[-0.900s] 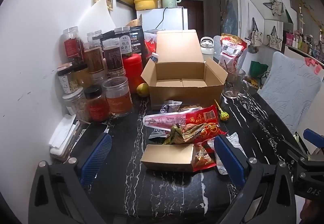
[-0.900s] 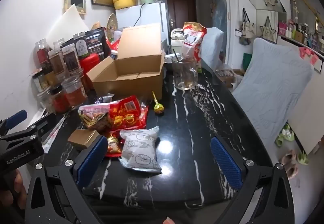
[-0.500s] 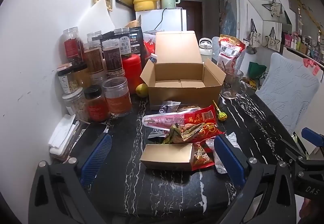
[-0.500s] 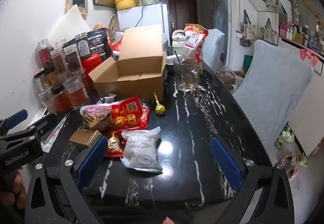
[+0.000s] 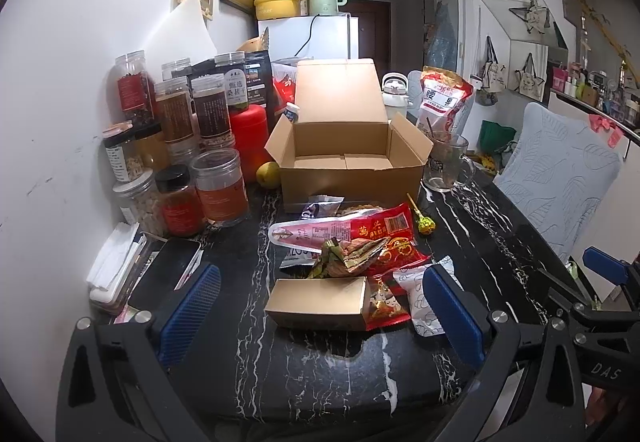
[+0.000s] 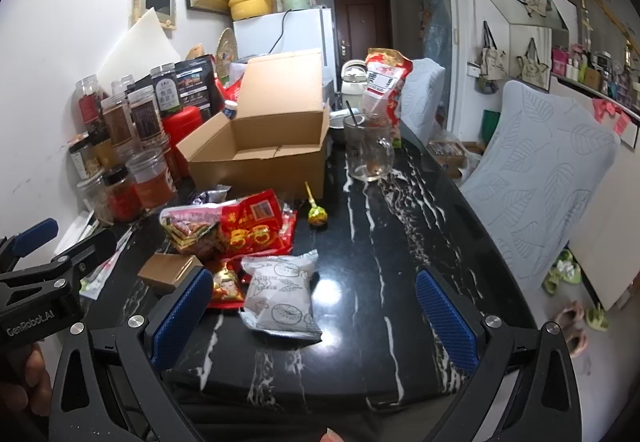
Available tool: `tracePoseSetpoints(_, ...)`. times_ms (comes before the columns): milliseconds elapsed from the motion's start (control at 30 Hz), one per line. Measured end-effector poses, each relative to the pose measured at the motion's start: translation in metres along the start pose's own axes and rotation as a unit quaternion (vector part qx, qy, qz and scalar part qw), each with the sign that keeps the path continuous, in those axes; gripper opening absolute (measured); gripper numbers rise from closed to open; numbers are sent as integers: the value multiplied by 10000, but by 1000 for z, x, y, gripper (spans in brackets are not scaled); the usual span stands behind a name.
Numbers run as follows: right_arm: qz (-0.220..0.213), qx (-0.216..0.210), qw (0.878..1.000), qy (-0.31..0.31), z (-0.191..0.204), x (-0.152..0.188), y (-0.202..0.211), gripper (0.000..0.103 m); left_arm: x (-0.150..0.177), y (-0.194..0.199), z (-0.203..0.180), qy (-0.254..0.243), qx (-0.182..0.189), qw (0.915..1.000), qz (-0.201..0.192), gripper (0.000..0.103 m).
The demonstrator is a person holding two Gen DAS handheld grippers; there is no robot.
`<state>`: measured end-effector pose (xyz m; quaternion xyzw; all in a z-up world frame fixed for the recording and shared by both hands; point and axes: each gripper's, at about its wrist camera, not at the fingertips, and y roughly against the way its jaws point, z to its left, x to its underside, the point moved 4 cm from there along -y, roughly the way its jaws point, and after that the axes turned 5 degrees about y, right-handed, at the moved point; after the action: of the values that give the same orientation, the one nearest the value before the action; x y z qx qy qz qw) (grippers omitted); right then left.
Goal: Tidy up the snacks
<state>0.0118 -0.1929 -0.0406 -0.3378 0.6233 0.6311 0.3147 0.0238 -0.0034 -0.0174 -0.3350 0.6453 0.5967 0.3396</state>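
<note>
An open cardboard box [image 5: 352,162] [image 6: 260,158] stands empty at the middle of the black marble table [image 5: 312,374]. In front of it lies a heap of snacks: a red packet [image 5: 384,230] [image 6: 256,226], a small tan carton [image 5: 320,302] [image 6: 168,272], a white pouch [image 6: 280,298] and a wrapped lollipop [image 5: 425,223] [image 6: 317,215]. My left gripper [image 5: 320,316] is open, low over the table's near edge, with the tan carton just ahead between its fingers. My right gripper [image 6: 314,318] is open too, the white pouch lying ahead of it.
Several jars [image 5: 176,146] and a red canister [image 5: 249,134] crowd the wall on the left. A phone [image 5: 168,270] lies near the left edge. A glass mug [image 6: 366,150] and a tall red bag [image 6: 386,90] stand right of the box. Grey-covered chairs [image 6: 544,182] sit alongside.
Both views have drifted slightly; the box and snacks sit a little lower and nearer in the frames. Nothing on the table has moved and both grippers stay open.
</note>
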Motion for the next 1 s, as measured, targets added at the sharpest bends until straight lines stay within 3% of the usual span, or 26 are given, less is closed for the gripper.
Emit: tracePoseSetpoints(1000, 4, -8, 10000, 59, 3, 2, 1, 103, 7, -2, 2, 83, 49, 9999, 77, 103)
